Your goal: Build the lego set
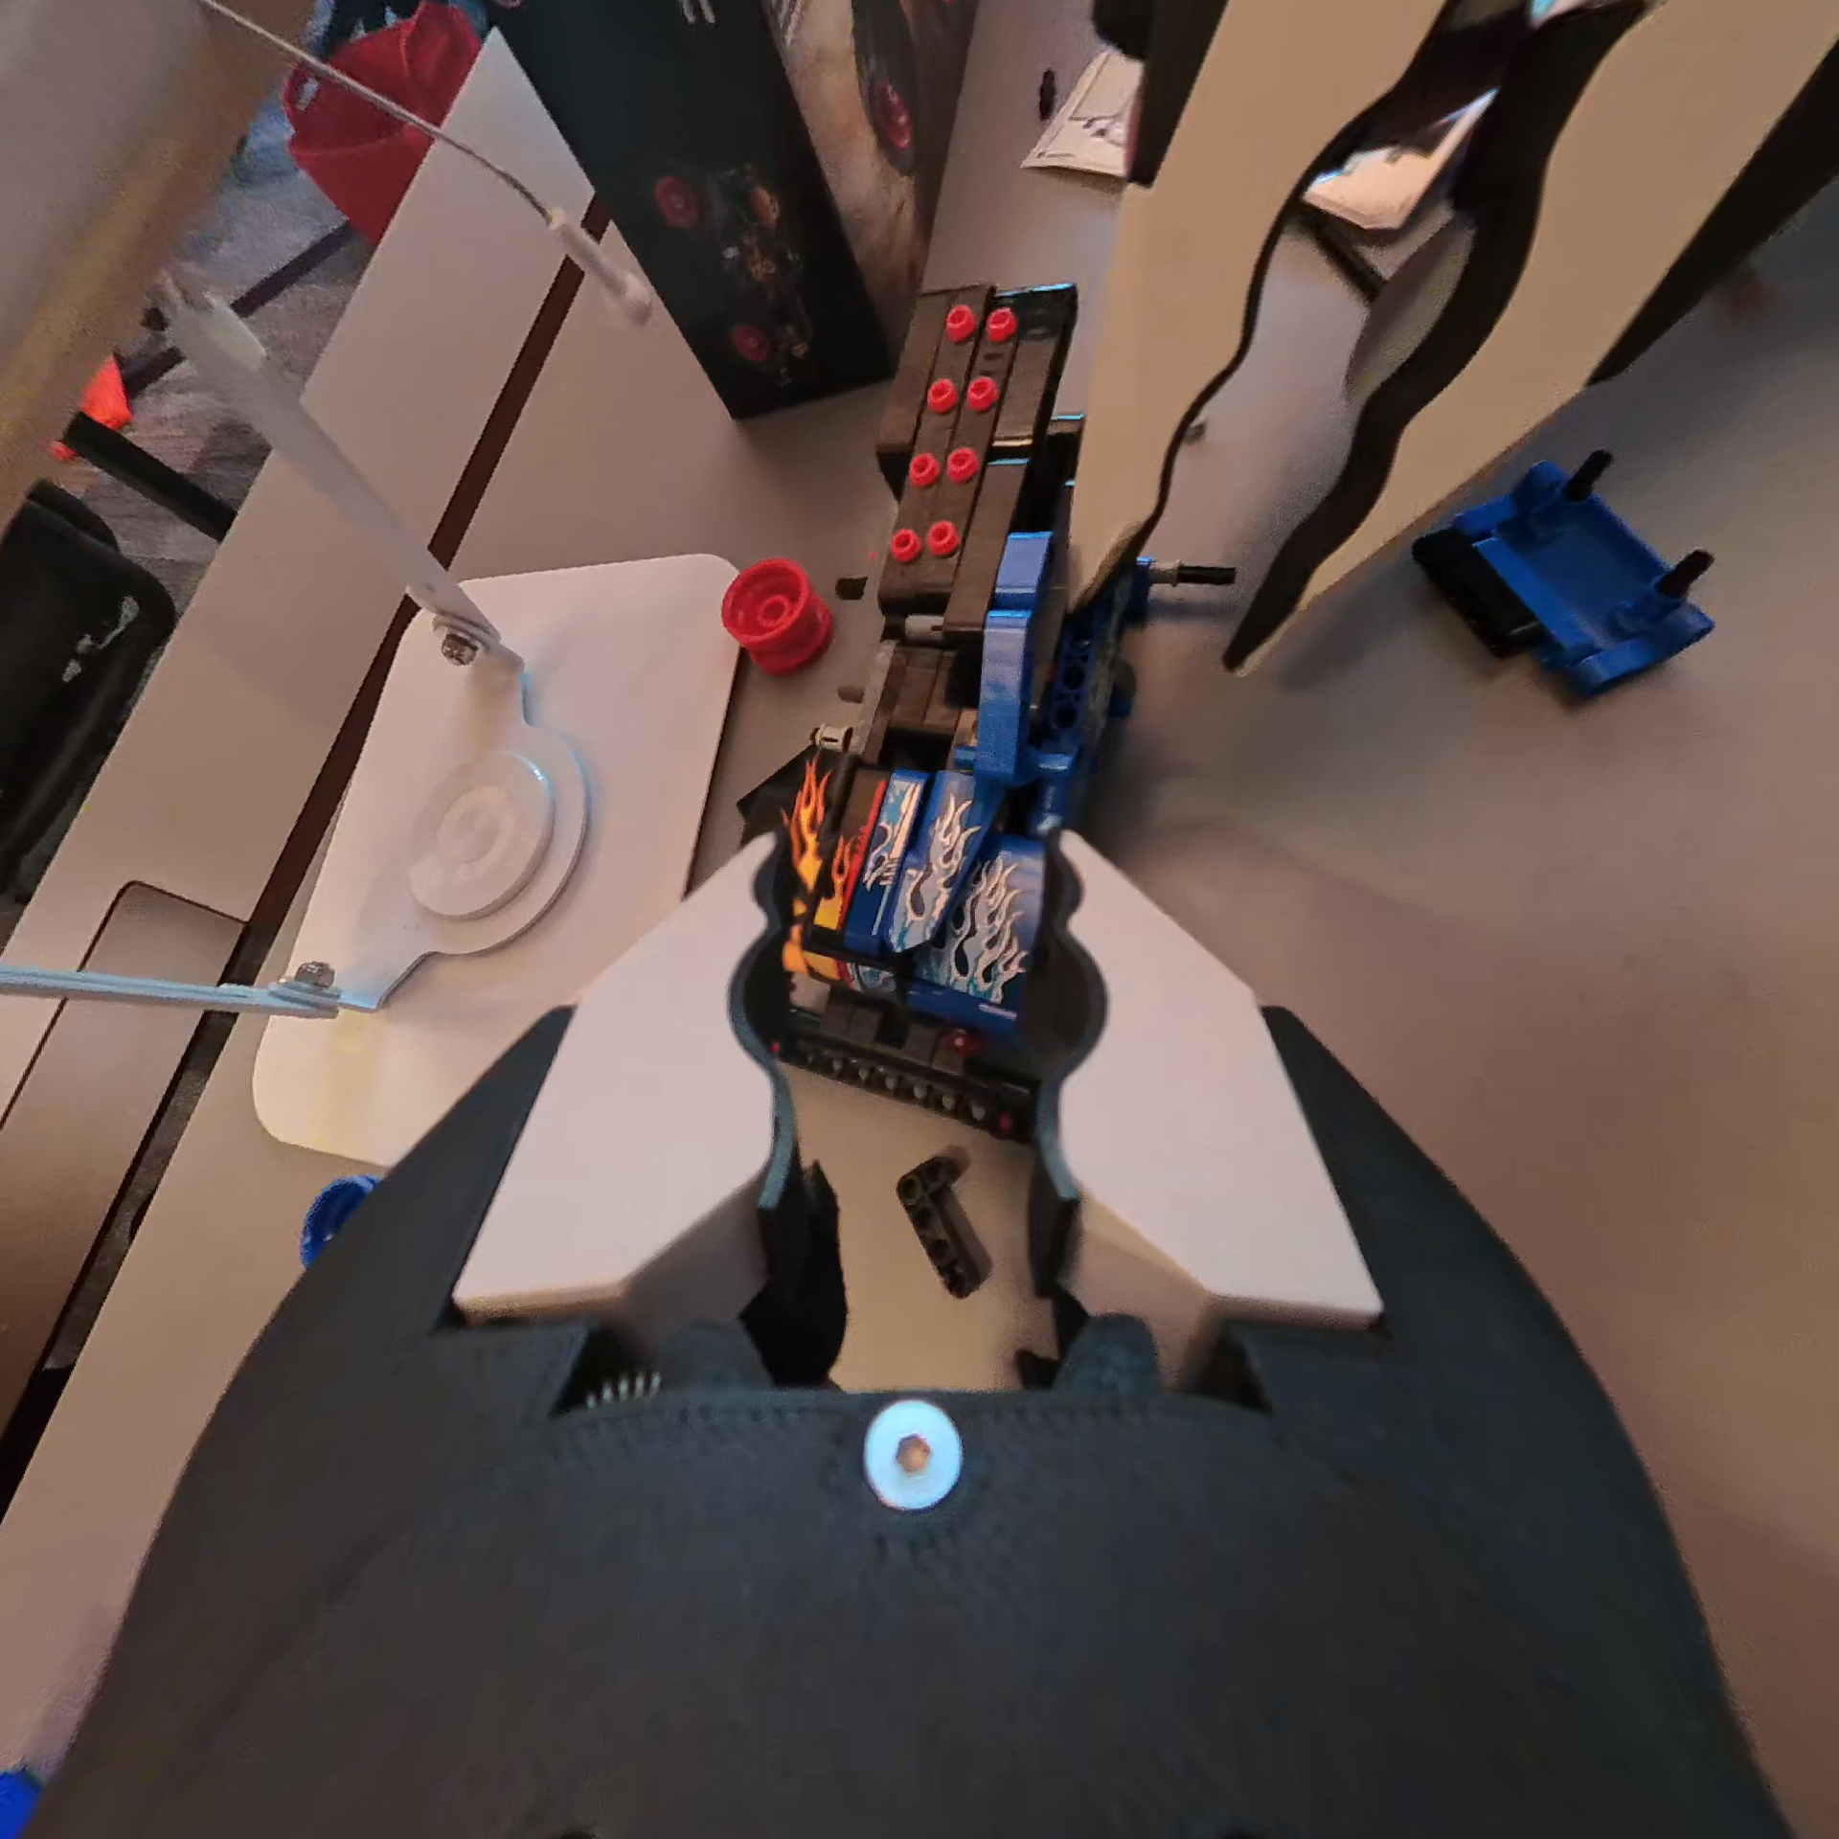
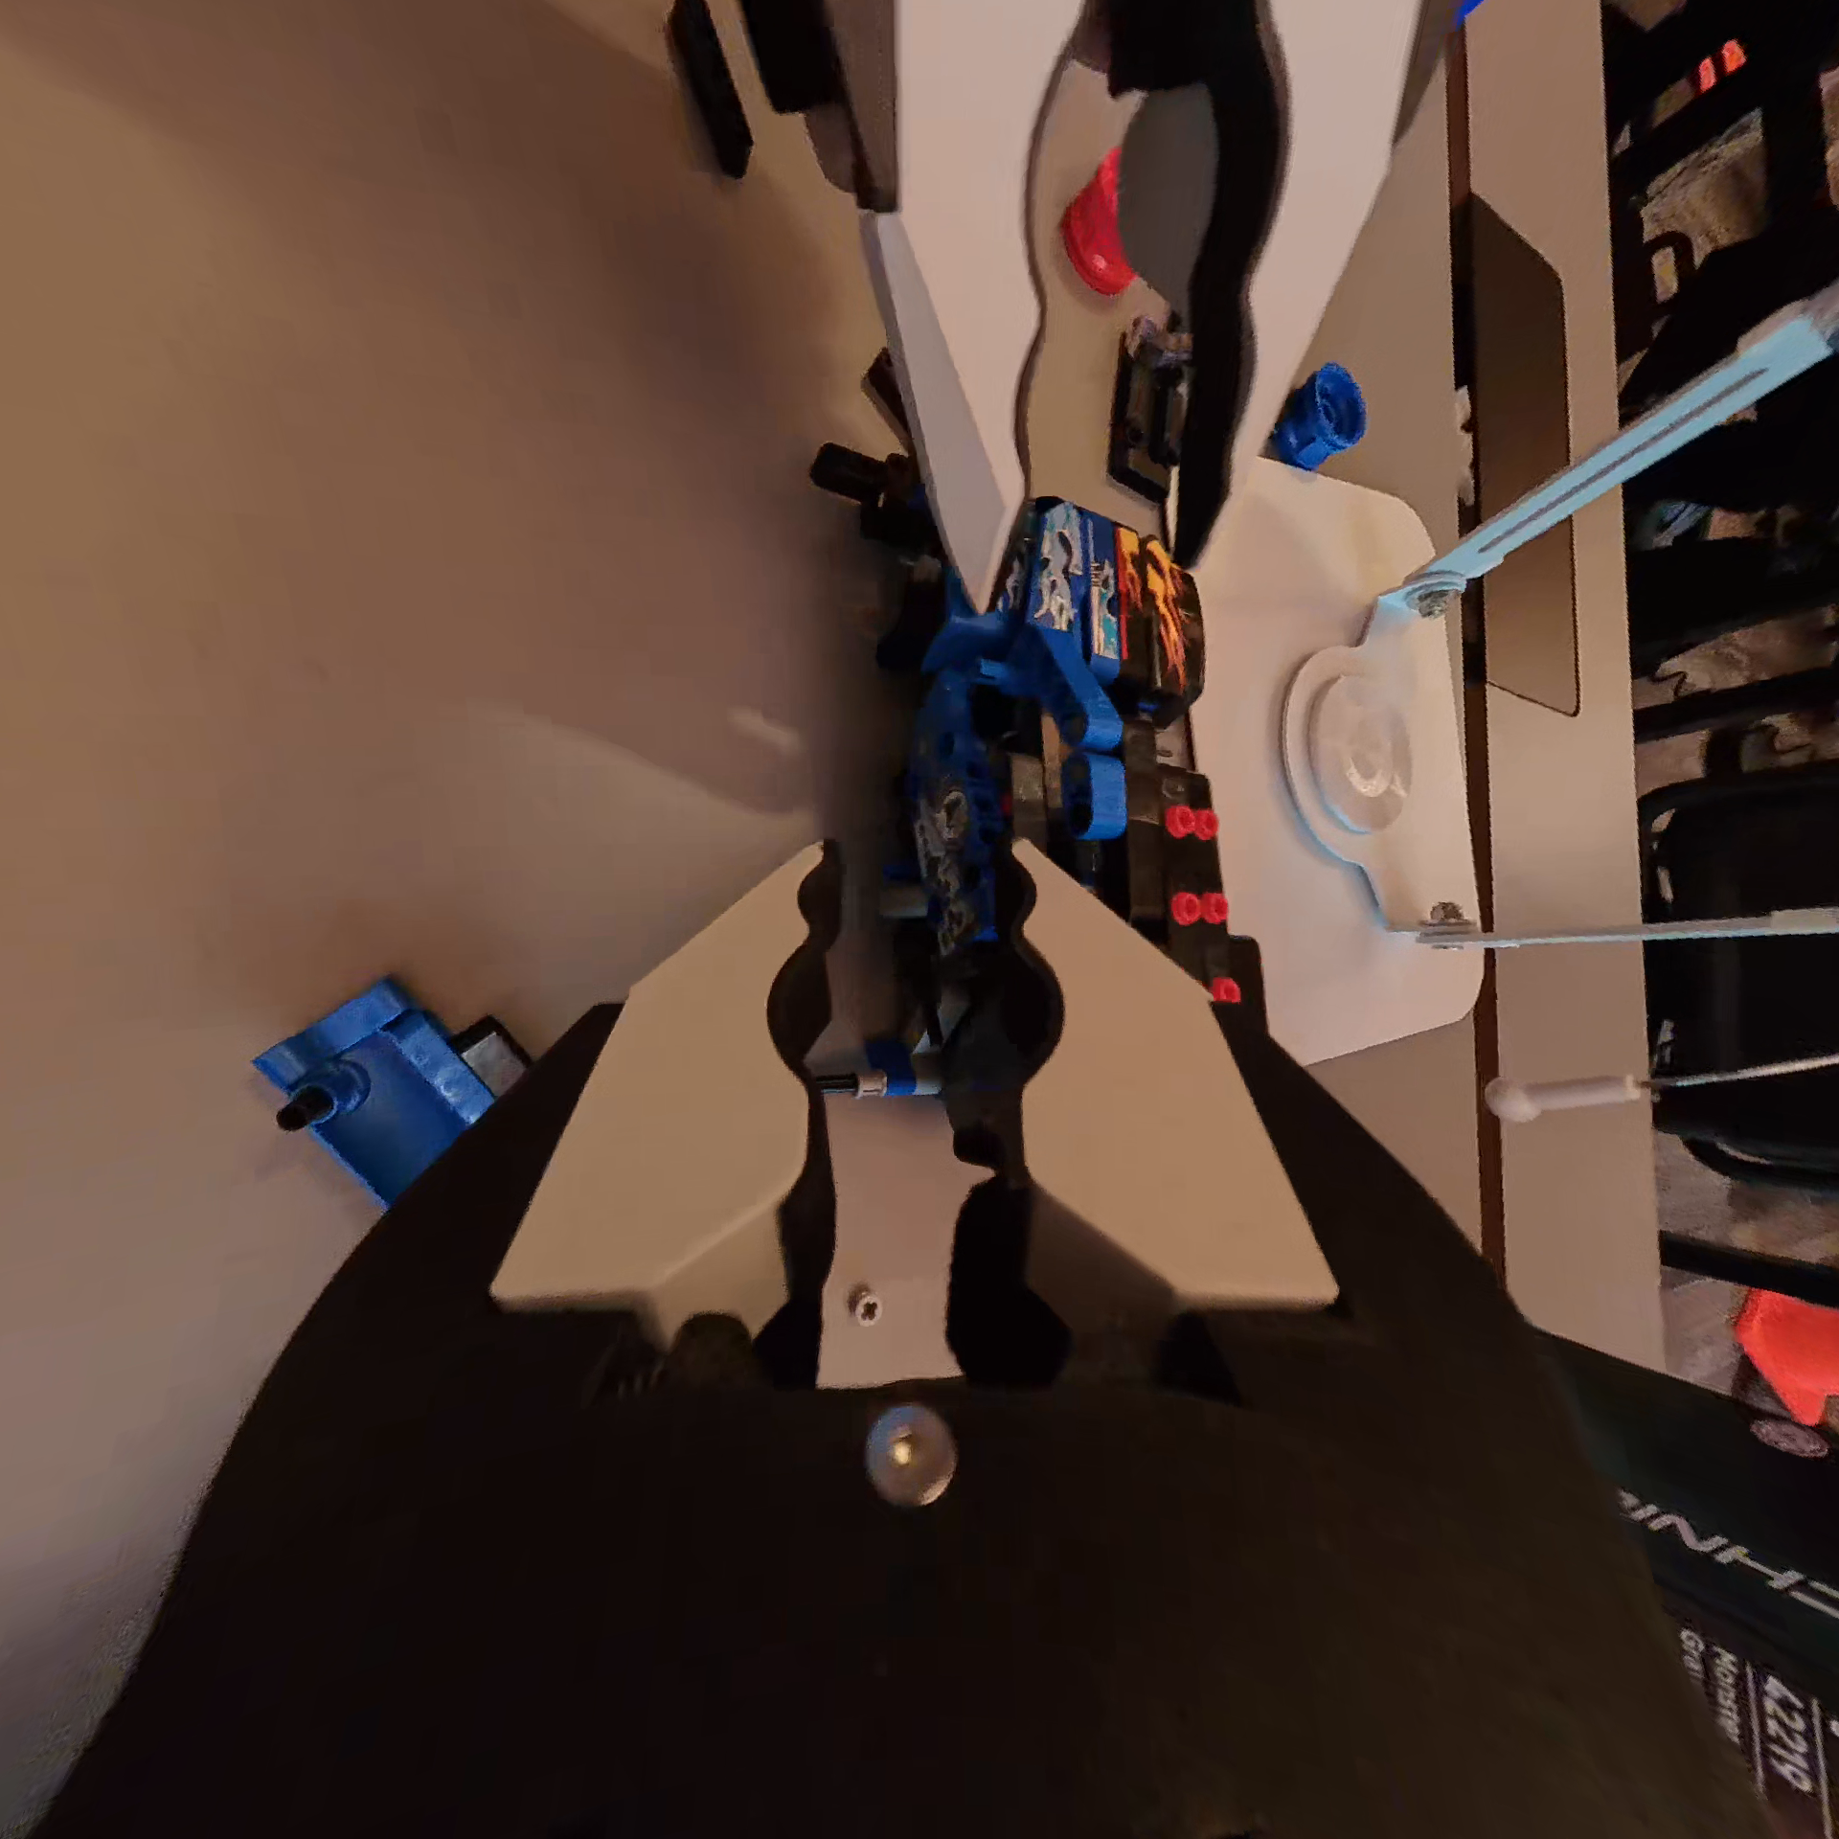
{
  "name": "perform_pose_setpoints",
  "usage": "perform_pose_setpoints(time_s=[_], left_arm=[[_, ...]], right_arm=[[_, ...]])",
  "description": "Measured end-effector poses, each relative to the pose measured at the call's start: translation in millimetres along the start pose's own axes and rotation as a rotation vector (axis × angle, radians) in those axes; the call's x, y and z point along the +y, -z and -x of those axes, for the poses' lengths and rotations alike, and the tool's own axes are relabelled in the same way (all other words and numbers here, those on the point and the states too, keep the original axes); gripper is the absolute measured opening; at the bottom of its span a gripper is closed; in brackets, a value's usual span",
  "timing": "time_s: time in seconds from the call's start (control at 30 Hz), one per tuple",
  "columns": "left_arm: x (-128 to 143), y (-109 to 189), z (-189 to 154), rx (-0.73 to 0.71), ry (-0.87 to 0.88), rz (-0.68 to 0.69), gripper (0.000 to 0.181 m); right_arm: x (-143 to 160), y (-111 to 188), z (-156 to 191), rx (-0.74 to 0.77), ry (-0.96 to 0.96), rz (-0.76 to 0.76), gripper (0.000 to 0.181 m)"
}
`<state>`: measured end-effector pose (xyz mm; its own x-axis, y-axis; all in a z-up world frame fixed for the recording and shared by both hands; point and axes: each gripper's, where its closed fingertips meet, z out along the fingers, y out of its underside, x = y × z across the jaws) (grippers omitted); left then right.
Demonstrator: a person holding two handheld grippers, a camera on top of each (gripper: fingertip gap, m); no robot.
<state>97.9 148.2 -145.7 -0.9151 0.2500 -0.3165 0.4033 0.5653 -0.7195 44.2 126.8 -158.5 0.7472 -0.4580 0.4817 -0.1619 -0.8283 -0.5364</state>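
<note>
Both claws are gripping the lego truck: left claw on the flame end, right claw on the other. Only the left view is showing the black piece lying on the desk.

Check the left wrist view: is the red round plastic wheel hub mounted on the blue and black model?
No, the red round plastic wheel hub lies loose on the table, apart from the model.

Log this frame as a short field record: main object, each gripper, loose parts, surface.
main object: lego truck body, flame-decorated, partly built
left hand-held gripper: closed on the truck's flame-decorated end
right hand-held gripper: gripping the opposite end
loose parts: red wheel hub, blue subassembly, black angled beam
surface: table
</note>
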Motion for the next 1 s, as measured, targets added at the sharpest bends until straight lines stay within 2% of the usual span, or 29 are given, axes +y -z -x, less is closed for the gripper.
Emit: perform_pose_setpoints(time_s=[0.13, 0.2, 0.23, 0.3, 0.33, 0.5, 0.73, 1.0], left_arm=[[11.8, -4.5, -6.5, 0.031, -0.016, 0.065, 0.070], [23.2, -7.8, -2.0, -0.005, -0.043, 0.127, 0.085], [25.5, -9.1, 0.6, -0.023, -0.059, 0.140, 0.083], [20.0, -12.0, -2.7, -0.009, -0.073, 0.107, 0.063], [17.7, -13.7, -2.8, -0.014, -0.081, 0.095, 0.059], [14.7, -14.0, -3.6, 0.004, -0.054, 0.089, 0.057], [7.6, -4.7, -14.5, 0.151, 0.204, 0.105, 0.057], [-3.1, 6.8, -31.9, 0.384, 0.477, 0.093, 0.057]], right_arm=[[0.9, 1.6, 4.4, -0.006, 0.012, -0.017, 0.035], [0.9, 3.0, 5.1, -0.012, 0.009, -0.030, 0.034], [0.9, 3.6, 5.5, -0.016, 0.004, -0.036, 0.034], [0.8, 4.0, 5.4, -0.022, -0.010, -0.051, 0.033], [1.0, 4.3, 5.1, -0.023, -0.010, -0.056, 0.033], [2.5, 7.5, 3.1, -0.034, -0.037, -0.082, 0.030], [1.3, 21.7, -2.7, -0.010, -0.042, -0.117, 0.035], [-6.9, 21.7, 3.9, 0.116, 0.152, -0.062, 0.046]])
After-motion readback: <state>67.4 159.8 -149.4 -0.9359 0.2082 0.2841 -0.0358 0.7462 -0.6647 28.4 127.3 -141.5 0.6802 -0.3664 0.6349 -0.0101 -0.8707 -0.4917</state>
